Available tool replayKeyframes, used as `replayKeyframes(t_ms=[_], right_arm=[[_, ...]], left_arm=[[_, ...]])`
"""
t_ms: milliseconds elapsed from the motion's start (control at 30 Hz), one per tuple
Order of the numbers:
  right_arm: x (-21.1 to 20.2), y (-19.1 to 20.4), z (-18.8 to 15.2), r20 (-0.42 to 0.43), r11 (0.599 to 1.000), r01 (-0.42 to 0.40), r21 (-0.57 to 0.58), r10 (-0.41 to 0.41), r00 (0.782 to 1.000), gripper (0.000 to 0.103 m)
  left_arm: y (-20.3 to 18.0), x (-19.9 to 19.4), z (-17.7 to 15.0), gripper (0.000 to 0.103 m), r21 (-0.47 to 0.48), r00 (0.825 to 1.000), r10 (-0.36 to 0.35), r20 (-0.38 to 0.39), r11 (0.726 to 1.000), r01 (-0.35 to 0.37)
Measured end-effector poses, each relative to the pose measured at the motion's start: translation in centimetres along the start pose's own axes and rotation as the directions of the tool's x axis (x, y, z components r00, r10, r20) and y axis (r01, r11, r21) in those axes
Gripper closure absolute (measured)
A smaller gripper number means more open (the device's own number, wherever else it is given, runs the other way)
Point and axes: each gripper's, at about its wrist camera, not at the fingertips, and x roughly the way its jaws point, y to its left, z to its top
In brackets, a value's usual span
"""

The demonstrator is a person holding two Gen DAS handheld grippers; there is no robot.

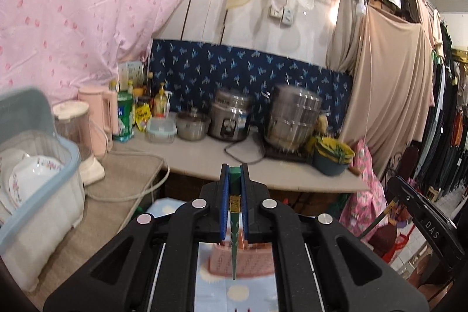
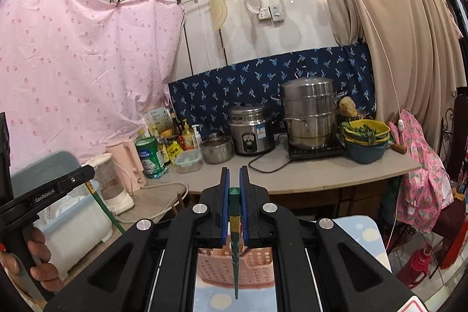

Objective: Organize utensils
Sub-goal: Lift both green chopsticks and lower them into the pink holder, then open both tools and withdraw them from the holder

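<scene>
Left gripper [image 1: 234, 174] jaws clamping green chopstick [image 1: 235, 224], tip hanging at 6 o'clock over pink basket [image 1: 251, 265]. Right gripper [image 2: 234, 177] jaws gripping second chopstick [image 2: 235, 239] likewise. Judging: both pending deposit; remainder unseen.

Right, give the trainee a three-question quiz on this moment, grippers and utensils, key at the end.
1. True or false: the left gripper is empty.
2. What does the right gripper hold? A) a spoon B) a green chopstick C) a knife
3. Fill in: below both chopstick tips lies a pink perforated ____.

Key
1. False. It is shut on its own green chopstick, thick end up between the blue pads.
2. B. The green chopstick hangs tip down between the pads.
3. Basket, resting on a light blue dotted cloth; the left wrist view shows it too.
</scene>
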Motion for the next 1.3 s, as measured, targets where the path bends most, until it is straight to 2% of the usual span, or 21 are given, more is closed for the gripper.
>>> replayKeyframes(t_ms=[233, 533, 933, 1000, 1033, 1100, 1167, 1300], right_arm=[[4.6, 0.7, 3.5, 0.04, 1.0, -0.014, 0.003, 0.014, 0.999, 0.097], [10.1, 0.7, 3.2, 0.013, 1.0, -0.017, 0.0, 0.017, 1.0, 0.097], [14.7, 0.0, -3.6, -0.159, 1.0, -0.023, 0.001, 0.023, 0.987, 0.096], [14.4, -0.1, -4.2, -0.161, 1.0, -0.016, -0.003, 0.016, 0.987, 0.091], [14.1, -0.1, -4.4, -0.161, 1.0, -0.015, -0.004, 0.014, 0.987, 0.085], [13.5, -0.3, -4.7, -0.156, 1.0, -0.012, 0.0, 0.012, 0.988, 0.078], [12.8, -0.5, -4.9, -0.154, 1.0, -0.012, 0.006, 0.013, 0.988, 0.078], [11.2, -0.8, -5.6, -0.166, 0.999, -0.017, 0.029, 0.022, 0.986, 0.078]], left_arm=[[-0.3, 3.4, 2.4, 0.096, -0.004, 0.998, 0.005, 0.055, 1.0, -0.005], [0.3, 8.5, 1.4, 0.096, -0.008, 1.0, 0.022, 0.002, 1.0, -0.022], [1.7, 12.4, -4.4, 0.096, -0.013, 0.988, 0.055, -0.147, 0.998, -0.058], [1.8, 12.3, -5.1, 0.095, -0.015, 0.987, 0.058, -0.15, 0.998, -0.061], [1.9, 12.3, -5.4, 0.094, -0.013, 0.986, 0.062, -0.152, 0.998, -0.065], [1.8, 12.0, -5.9, 0.08, 0.0, 0.985, 0.075, -0.157, 0.997, -0.076], [1.7, 11.5, -6.2, 0.072, 0.013, 0.985, 0.086, -0.152, 0.996, -0.085], [1.3, 10.5, -7.2, 0.069, 0.04, 0.981, 0.098, -0.168, 0.995, -0.093]])
